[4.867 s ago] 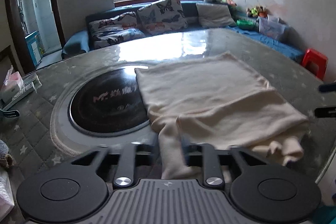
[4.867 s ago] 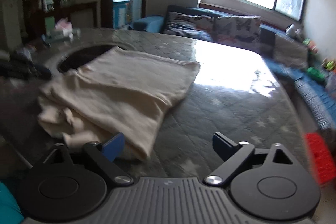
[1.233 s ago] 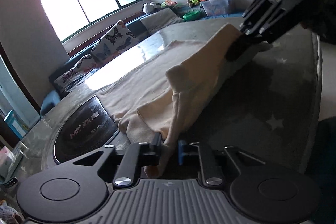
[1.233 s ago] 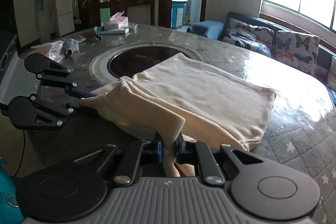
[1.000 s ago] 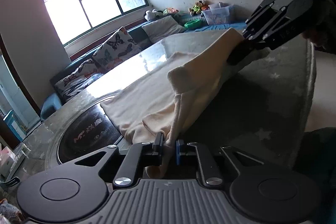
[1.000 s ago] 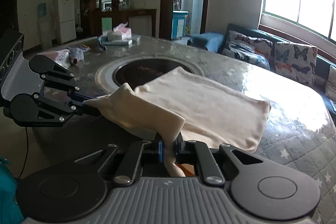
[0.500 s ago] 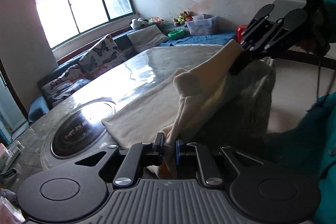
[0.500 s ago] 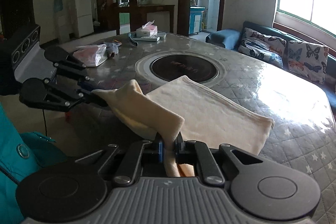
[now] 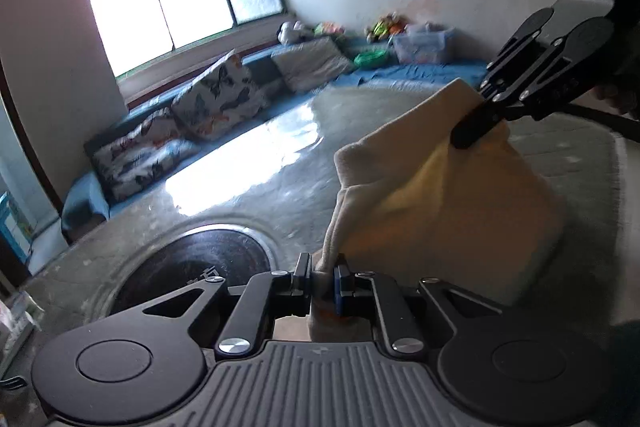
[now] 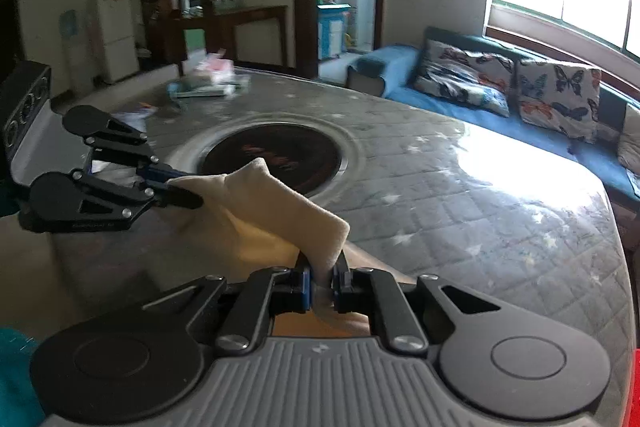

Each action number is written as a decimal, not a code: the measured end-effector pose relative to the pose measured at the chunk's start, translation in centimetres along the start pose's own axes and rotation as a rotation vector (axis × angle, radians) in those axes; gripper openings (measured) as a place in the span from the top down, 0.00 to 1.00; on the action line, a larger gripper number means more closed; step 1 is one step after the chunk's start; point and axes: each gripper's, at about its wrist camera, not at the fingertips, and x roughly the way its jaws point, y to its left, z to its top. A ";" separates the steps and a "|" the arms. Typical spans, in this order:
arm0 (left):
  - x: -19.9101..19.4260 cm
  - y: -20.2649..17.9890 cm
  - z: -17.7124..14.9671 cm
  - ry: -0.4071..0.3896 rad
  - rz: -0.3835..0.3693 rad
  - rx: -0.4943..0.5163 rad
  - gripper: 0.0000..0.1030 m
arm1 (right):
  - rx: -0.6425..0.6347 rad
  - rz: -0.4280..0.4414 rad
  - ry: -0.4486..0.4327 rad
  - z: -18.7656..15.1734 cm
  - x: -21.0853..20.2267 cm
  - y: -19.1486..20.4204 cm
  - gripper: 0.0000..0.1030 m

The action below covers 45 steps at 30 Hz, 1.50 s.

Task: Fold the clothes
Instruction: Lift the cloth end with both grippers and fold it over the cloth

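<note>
Above table, garment between both tongs

The cream garment, spread over the bench before, now hangs lifted off it, filling the right of the frame.

A home living room — blue sofa with butterfly cushions, white fridge, round quilted table

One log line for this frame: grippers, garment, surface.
left gripper: shut on cream garment | right gripper: shut on garment | garment: lifted between both | table: below
</note>
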 end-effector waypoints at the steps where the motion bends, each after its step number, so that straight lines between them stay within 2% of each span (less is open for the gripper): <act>1: 1.3 0.4 -0.1 0.025 0.007 -0.022 0.89 | 0.015 -0.015 0.011 0.3 1.4 -0.8 0.91; 3: 4.2 1.0 -0.4 0.073 0.022 -0.065 0.87 | 0.044 -0.037 0.047 0.4 4.6 -2.2 0.91; 5: 6.1 1.2 -0.9 0.107 0.054 -0.086 0.86 | 0.096 -0.065 0.070 0.0 7.2 -3.3 0.85; 8: 6.3 1.4 -1.2 0.094 0.099 -0.104 0.77 | 0.142 -0.109 0.066 -1.3 8.9 -4.0 0.76; 9: 6.2 1.6 -1.2 0.093 0.111 -0.113 0.73 | 0.155 -0.123 0.062 -1.7 9.4 -4.2 0.67; 10: 5.9 1.7 -1.2 0.090 0.125 -0.118 0.73 | 0.165 -0.138 0.052 -2.1 9.4 -4.3 0.64; 15: 4.6 2.5 -0.4 0.069 0.183 -0.162 0.73 | 0.206 -0.182 -0.001 -3.8 5.4 -4.2 0.64; 21: 3.5 0.8 1.3 0.021 0.056 -0.217 0.72 | 0.215 -0.234 0.023 -6.2 2.2 -3.9 0.66; 24: 4.4 -0.7 1.7 0.036 0.020 -0.216 0.70 | 0.249 -0.245 0.025 -6.7 2.6 -4.4 0.67; 26: 5.1 -1.1 1.7 0.048 0.010 -0.219 0.69 | 0.266 -0.250 0.021 -6.9 2.9 -4.7 0.73; 27: 5.4 -1.2 1.7 0.055 0.006 -0.223 0.65 | 0.271 -0.247 0.022 -6.9 3.2 -4.8 0.76; 28: 5.7 -1.2 1.6 0.062 0.006 -0.228 0.62 | 0.274 -0.243 0.024 -6.8 3.5 -4.9 0.84; 30: 6.3 -1.0 1.3 0.084 0.015 -0.245 0.61 | 0.257 -0.256 0.030 -6.7 4.2 -4.9 0.89; 32: 6.9 -0.5 0.9 0.104 0.025 -0.269 0.58 | 0.233 -0.288 0.037 -6.6 4.9 -4.9 0.89; 34: 7.2 0.4 0.4 0.112 0.025 -0.308 0.50 | 0.232 -0.300 0.039 -6.4 5.2 -5.0 0.89; 38: 6.8 0.8 0.2 0.110 0.038 -0.341 0.50 | 0.228 -0.317 0.022 -5.6 5.0 -4.8 0.89; 41: 6.8 0.8 0.6 0.104 0.049 -0.350 0.49 | 0.229 -0.265 -0.003 -4.5 5.0 -4.0 0.89; 43: 6.9 0.8 0.7 0.106 0.056 -0.359 0.47 | 0.227 -0.210 0.000 -3.9 5.6 -3.6 0.88; 45: 7.1 0.9 0.7 0.111 0.064 -0.368 0.45 | 0.224 -0.193 0.015 -3.5 6.7 -3.3 0.88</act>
